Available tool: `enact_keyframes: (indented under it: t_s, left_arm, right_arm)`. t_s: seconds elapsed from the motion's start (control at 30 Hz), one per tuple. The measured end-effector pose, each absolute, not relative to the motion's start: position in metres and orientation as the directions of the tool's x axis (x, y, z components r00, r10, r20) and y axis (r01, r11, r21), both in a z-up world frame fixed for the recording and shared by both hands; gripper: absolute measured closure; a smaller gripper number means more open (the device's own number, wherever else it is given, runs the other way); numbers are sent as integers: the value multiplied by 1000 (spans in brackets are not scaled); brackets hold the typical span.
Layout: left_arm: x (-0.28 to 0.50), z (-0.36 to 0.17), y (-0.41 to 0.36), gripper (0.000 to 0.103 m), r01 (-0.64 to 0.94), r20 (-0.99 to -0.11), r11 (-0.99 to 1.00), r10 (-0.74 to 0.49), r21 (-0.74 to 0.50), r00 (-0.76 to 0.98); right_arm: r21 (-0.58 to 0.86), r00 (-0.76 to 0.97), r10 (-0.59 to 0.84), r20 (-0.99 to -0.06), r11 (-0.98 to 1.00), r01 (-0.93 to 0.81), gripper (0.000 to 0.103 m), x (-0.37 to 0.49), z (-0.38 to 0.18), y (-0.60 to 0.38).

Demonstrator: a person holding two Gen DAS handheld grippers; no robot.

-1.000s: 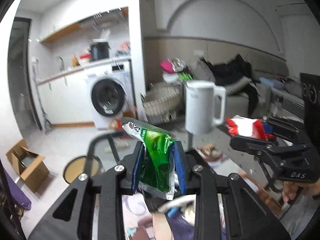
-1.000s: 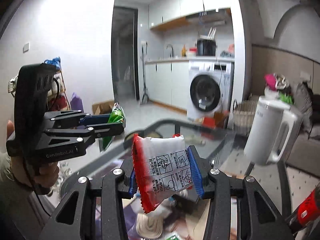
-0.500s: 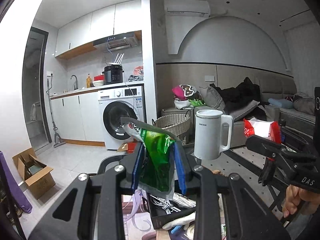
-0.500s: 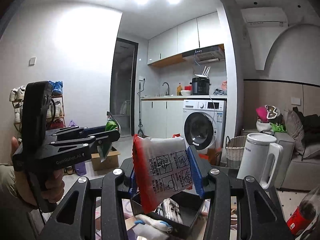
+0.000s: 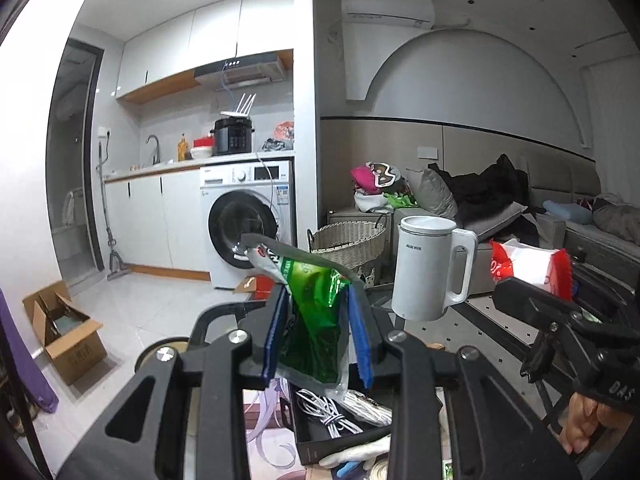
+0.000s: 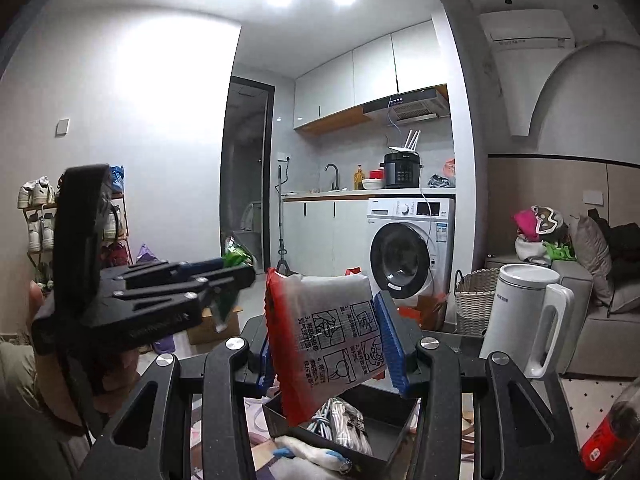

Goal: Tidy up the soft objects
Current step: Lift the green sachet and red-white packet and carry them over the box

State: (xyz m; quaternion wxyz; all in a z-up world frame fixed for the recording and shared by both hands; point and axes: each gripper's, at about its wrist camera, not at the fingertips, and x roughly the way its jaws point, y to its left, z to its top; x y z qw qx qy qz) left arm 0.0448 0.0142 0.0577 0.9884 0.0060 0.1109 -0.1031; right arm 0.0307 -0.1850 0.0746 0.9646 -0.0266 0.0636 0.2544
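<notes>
Green snack pouch (image 5: 316,320), pinched at mid-body between the blue pads of the left tool (image 5: 320,344), and red-edged white packet (image 6: 332,340), pinched likewise by the right tool (image 6: 332,344); both are held aloft above a black box (image 6: 396,420) of coiled white cables (image 6: 340,420). Both packs look light, crushable and slick-filmed; a mid-body hold across the flat faces probably suits them better than the crimped seams. Beyond stands a white kettle (image 5: 430,268).
</notes>
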Motion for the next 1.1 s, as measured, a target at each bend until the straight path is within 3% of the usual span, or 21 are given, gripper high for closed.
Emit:
enact_keyframes:
  t_s: [1.1]
  left_arm:
    - [143, 38, 0, 74, 105, -296, 984, -144, -141, 944]
  right_arm:
    - [69, 876, 419, -237, 907, -415, 59, 142, 52, -161]
